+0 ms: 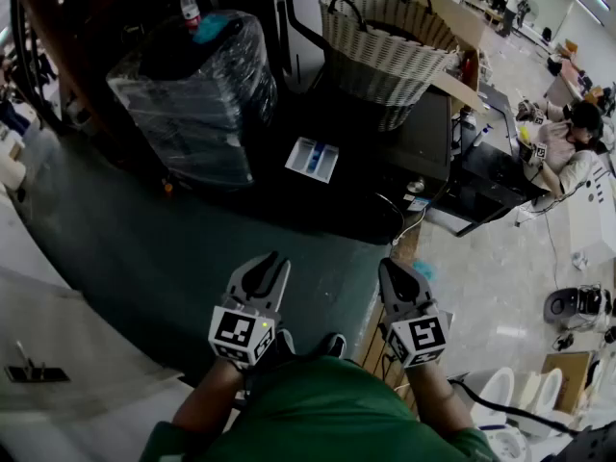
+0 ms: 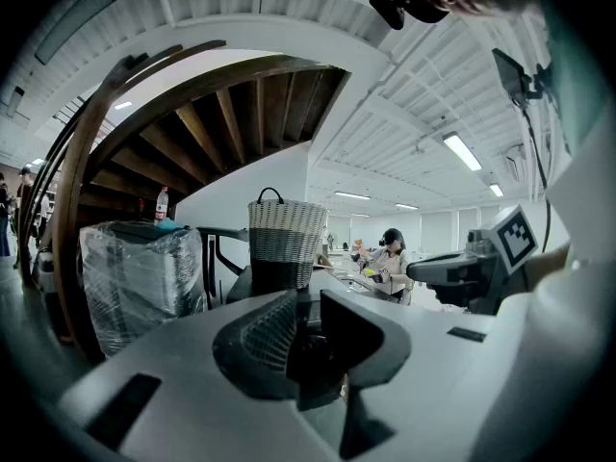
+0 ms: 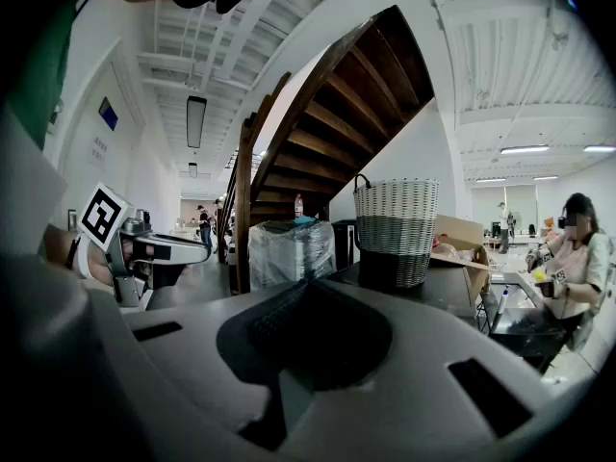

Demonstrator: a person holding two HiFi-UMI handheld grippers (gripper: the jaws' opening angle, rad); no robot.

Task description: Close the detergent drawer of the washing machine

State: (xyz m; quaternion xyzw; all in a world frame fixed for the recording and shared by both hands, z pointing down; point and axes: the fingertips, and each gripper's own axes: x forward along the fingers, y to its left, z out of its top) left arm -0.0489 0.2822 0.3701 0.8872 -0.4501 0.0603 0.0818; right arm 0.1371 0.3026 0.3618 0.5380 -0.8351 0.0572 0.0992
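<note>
Left gripper (image 1: 267,263) narrowly parted, right gripper (image 1: 395,268) closed, both empty. Well ahead of them, detergent drawer (image 1: 312,159) pulled out, blue in one compartment.

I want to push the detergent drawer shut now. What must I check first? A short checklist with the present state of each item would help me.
1. Detergent drawer stands out of the washing machine: ok, it is open.
2. Left gripper empty: ok, jaws slightly apart, nothing between them.
3. Right gripper empty: ok, jaws together.
4. A gripper at the drawer: not ok, both are well short of it.
5. Wicker basket away from the drawer: ok, it sits upright on the machine top.
6. Nothing in the drawer compartments to block closing: cannot tell, too small to see.
</note>
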